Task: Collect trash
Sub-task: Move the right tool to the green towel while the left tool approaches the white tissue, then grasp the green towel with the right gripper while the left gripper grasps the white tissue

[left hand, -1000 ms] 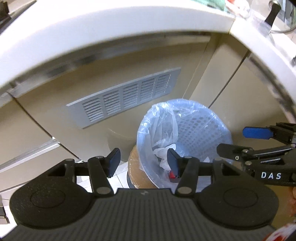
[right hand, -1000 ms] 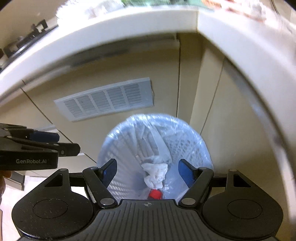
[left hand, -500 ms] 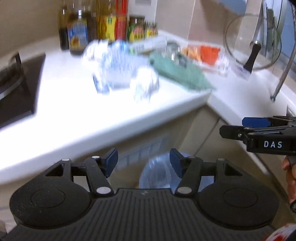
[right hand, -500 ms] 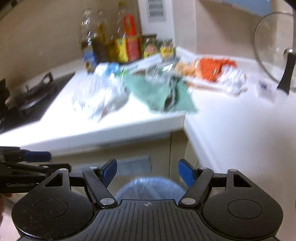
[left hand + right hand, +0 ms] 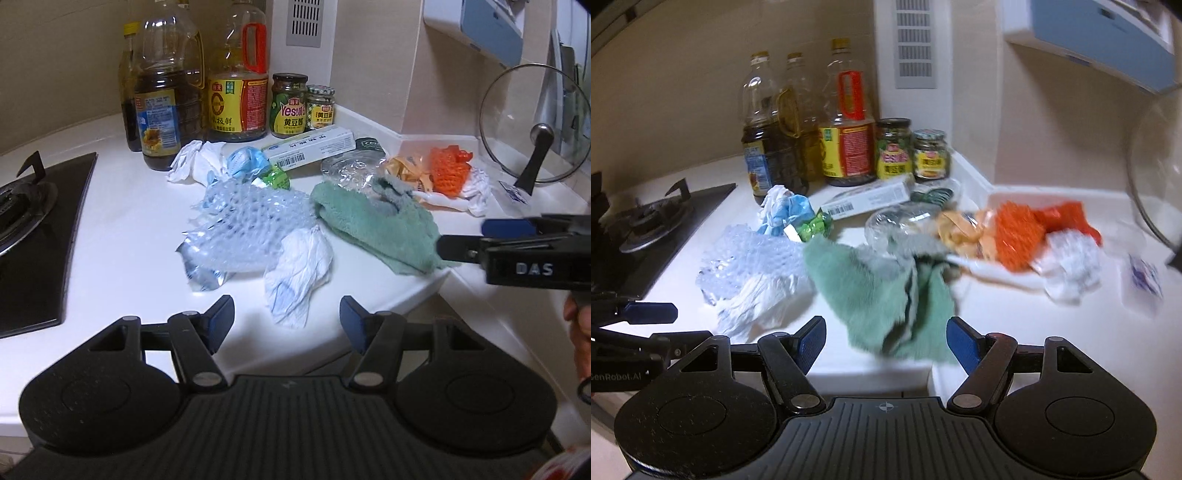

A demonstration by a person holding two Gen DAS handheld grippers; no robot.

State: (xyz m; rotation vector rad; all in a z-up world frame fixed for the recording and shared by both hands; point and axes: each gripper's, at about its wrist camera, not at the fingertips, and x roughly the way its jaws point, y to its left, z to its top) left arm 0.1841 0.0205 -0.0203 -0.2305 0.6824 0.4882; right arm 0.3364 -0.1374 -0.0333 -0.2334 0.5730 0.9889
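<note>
Trash lies on the white counter [image 5: 122, 229]: bubble wrap [image 5: 243, 225], a crumpled white tissue [image 5: 299, 273], a second tissue [image 5: 195, 162], a blue mask [image 5: 245, 160], a green wrapper [image 5: 275, 177], a clear plastic lid [image 5: 347, 168], orange netting [image 5: 448, 168] and a white carton [image 5: 310, 146]. My left gripper [image 5: 287, 320] is open and empty just in front of the white tissue. My right gripper [image 5: 886, 338] is open and empty at the counter corner, in front of a green cloth [image 5: 882, 291]. The bubble wrap [image 5: 746, 258] and orange netting [image 5: 1019, 232] also show in the right wrist view.
Oil and sauce bottles [image 5: 162, 88] and two jars [image 5: 290, 103] stand against the back wall. A gas hob [image 5: 33, 236] is at the left. A glass pot lid [image 5: 535, 122] leans at the right. The right gripper's body [image 5: 524, 254] reaches in from the right.
Both grippers have risen from over the bagged bin under the counter to counter height. The view now faces the trash on the counter; the bin is out of sight. Both stay open.
</note>
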